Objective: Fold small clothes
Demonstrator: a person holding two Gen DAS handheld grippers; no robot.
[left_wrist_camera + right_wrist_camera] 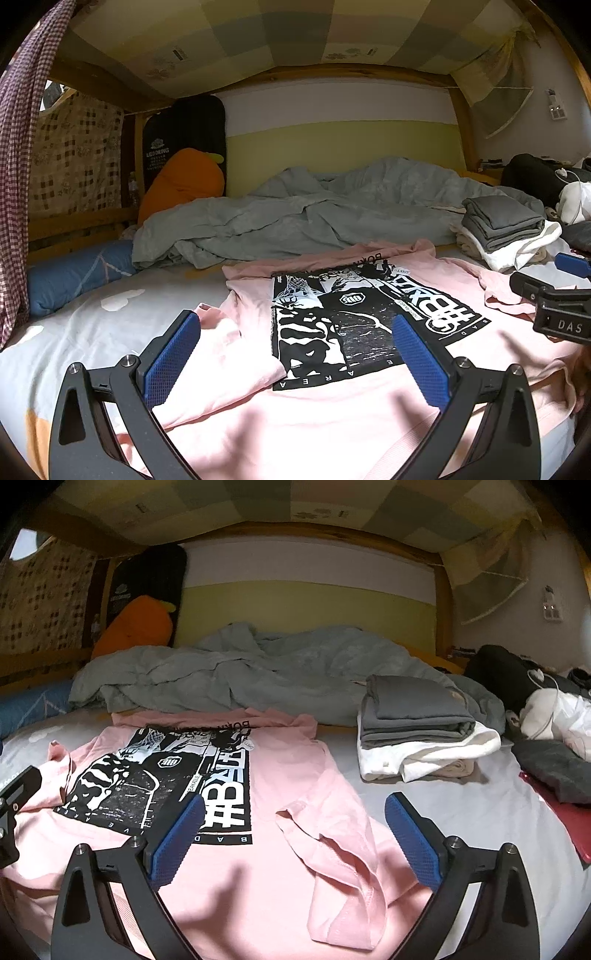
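Folding of the pink T-shirt [288, 775] has barely begun, we judge: it lies spread print-up on the bed [461, 812] beside a folded stack [417, 716], our left gripper [295, 362] and right gripper [295, 834] above it, fingers apart, holding nothing.

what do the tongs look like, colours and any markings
Both tongs, left tongs and right tongs, have black angular frames with triangular cutouts, silver bolts and blue textured pads. The right one's body reads "DAS" in the left wrist view. No cables or sleeves show.
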